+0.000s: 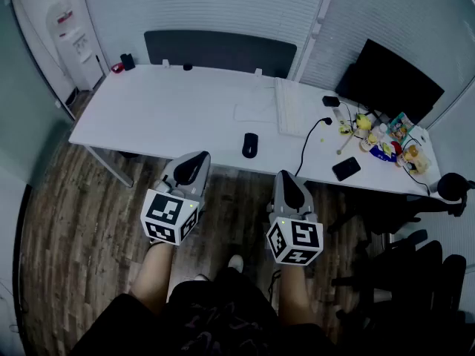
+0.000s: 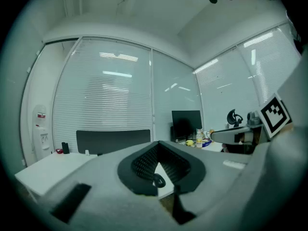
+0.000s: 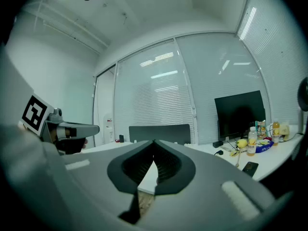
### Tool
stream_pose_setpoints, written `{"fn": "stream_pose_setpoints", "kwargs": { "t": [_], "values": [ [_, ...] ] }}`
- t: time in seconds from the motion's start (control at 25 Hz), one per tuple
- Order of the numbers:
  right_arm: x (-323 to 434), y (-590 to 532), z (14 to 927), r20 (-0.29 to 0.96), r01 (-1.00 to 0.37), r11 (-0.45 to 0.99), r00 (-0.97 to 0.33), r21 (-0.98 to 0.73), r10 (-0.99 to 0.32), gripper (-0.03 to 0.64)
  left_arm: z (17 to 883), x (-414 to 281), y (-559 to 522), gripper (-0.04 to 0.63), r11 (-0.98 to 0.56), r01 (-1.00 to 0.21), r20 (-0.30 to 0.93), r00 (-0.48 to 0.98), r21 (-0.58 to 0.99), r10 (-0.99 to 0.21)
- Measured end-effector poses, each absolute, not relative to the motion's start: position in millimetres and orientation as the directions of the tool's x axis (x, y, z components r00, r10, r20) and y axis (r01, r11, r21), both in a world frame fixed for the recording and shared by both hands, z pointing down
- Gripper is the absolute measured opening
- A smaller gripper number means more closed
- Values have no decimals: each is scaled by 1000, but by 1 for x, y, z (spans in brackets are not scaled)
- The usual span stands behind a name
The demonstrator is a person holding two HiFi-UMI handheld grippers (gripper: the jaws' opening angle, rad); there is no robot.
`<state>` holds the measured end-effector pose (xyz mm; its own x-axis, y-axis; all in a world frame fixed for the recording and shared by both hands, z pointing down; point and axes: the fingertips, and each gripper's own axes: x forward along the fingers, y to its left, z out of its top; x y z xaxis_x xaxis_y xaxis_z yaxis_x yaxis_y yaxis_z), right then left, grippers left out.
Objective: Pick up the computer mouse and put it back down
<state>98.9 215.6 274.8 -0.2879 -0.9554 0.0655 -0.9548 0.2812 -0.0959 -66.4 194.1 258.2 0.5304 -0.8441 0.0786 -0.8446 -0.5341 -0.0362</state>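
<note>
The black computer mouse [image 1: 250,144] lies near the front edge of the white desk [image 1: 171,110]. In the left gripper view the mouse [image 2: 158,180] shows small through the gap under the jaws. Both grippers hover level over the wooden floor, short of the desk's edge. My left gripper [image 1: 194,162] is to the mouse's lower left, shut and empty, its tips meeting [image 2: 158,149]. To the lower right of the mouse, my right gripper [image 1: 288,180] is also shut with nothing in it [image 3: 154,147]. Neither gripper touches the mouse.
A white keyboard [image 1: 289,106] lies behind the mouse. A black cable [image 1: 308,143], a phone [image 1: 346,168], bottles and small clutter [image 1: 386,139] and a dark monitor [image 1: 390,80] fill the desk's right end. An office chair [image 1: 401,273] stands at lower right, a water dispenser [image 1: 74,43] far left.
</note>
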Motion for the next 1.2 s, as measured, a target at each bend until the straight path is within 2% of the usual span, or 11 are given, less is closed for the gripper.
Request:
{"fn": "stream_pose_setpoints", "kwargs": {
  "t": [0.64,1.2],
  "values": [
    [118,196,279,46,-954,276,-283,-119,-958,0,267,-49,175,0,-529,-848,102,524,-25,-846],
    [144,154,305,64,-932,315,-331,-179,-941,2,284,-21,140,0,-500,-865,152,489,-40,-859]
  ]
}}
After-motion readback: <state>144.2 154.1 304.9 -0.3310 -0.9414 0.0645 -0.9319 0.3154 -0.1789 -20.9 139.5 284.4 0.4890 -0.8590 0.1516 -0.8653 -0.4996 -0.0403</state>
